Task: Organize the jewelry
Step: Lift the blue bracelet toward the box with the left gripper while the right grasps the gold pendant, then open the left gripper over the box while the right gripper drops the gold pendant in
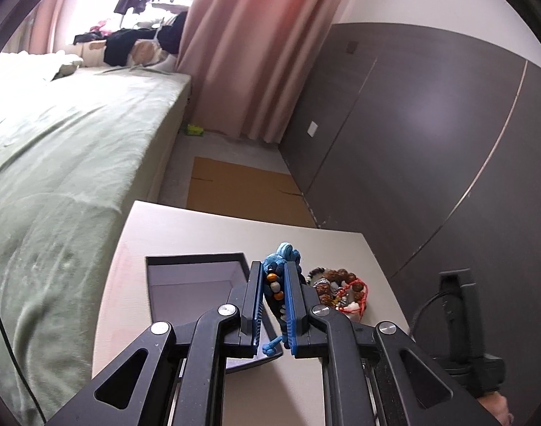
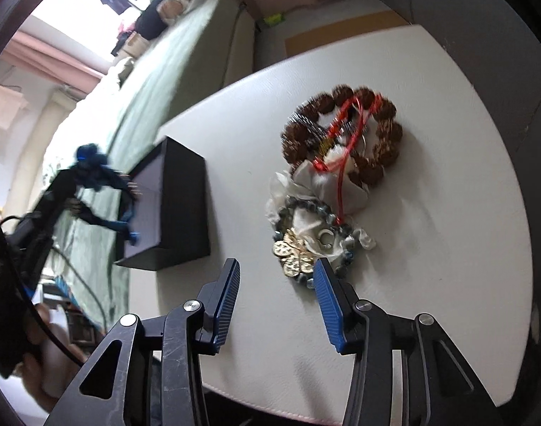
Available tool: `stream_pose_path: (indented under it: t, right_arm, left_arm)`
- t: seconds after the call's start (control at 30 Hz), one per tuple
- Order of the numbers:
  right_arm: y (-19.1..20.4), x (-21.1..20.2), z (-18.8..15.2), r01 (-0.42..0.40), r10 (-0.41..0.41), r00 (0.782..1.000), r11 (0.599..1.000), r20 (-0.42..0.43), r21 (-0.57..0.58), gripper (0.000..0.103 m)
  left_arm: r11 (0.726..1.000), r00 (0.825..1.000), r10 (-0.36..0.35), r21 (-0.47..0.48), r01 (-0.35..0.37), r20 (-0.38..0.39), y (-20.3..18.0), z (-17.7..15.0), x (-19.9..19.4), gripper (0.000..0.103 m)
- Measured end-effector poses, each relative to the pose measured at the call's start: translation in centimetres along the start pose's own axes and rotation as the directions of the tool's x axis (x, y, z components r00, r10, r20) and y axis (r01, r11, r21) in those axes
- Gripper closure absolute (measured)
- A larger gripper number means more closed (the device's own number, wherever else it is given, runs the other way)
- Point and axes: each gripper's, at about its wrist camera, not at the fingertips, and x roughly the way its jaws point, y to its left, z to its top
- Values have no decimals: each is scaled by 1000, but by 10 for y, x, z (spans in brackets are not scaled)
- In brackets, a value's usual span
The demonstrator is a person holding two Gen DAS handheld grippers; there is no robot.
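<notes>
Bedroom, pale tabletop (image 2: 430,213) beside a green bed (image 1: 75,135). Our left claw (image 1: 274,277) pinches a blue cord bracelet (image 1: 283,255) with small beads, carried above the open black box (image 2: 178,191), likely for dropping in. Our right claw (image 2: 276,277) hangs wide and empty, low over the tabletop, just short of the jewelry pile (image 2: 334,177): brown bead bracelet (image 2: 384,131), red cord (image 2: 345,124), grey bead ring, gold charms (image 2: 293,252). We judge the charms are next.
</notes>
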Motion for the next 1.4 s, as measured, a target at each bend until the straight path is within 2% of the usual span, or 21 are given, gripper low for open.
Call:
stream_pose_path:
  t: [0.2, 0.3, 0.43, 0.47, 0.5, 0.53, 0.63, 0.7, 0.83, 1.03, 1.13, 1.4]
  right_arm:
    - [3, 13, 4, 58, -58, 998, 998, -9, -15, 57]
    - [14, 19, 3, 127, -127, 992, 990, -3, -68, 57]
    - [31, 24, 0, 246, -246, 969, 955, 18, -164, 58]
    - [34, 25, -1, 273, -273, 962, 945, 24, -181, 62]
    - [35, 24, -2, 289, -289, 957, 939, 27, -188, 80]
    - [35, 24, -2, 286, -287, 958, 940, 18, -186, 84]
    - [29, 10, -2, 204, -205, 979, 969, 7, -137, 85]
    - [29, -1, -3, 168, -166, 986, 978, 22, -123, 92]
    - [30, -27, -5, 83, -76, 995, 991, 65, -104, 92]
    - [46, -49, -4, -40, 56, 986, 994, 158, -103, 92]
    - [69, -37, 1, -107, 127, 976, 987, 179, -119, 92]
    - [114, 1, 6, -151, 179, 969, 975, 170, -163, 92]
  left_arm:
    - [1000, 1000, 4, -21, -4, 6, 8, 2, -5, 92]
    - [1000, 1000, 7, -28, -6, 11, 11, 3, -7, 92]
    - [999, 1000, 14, -38, -13, 14, 15, 3, -10, 92]
    - [999, 1000, 16, -41, -16, 16, 17, 2, -11, 92]
    - [999, 1000, 17, -43, -16, 17, 18, 2, -13, 92]
    - [999, 1000, 18, -44, -17, 20, 19, 3, -15, 92]
    - [999, 999, 23, -50, -21, 32, 21, 4, -21, 92]
    - [998, 999, 25, -55, -22, 43, 22, 4, -27, 92]
    - [997, 997, 28, -68, -24, 66, 27, 4, -40, 92]
    - [995, 995, 39, -90, -31, 91, 38, 9, -54, 92]
    - [993, 994, 49, -108, -39, 94, 47, 10, -58, 92]
    - [990, 994, 66, -134, -54, 85, 64, 15, -55, 92]
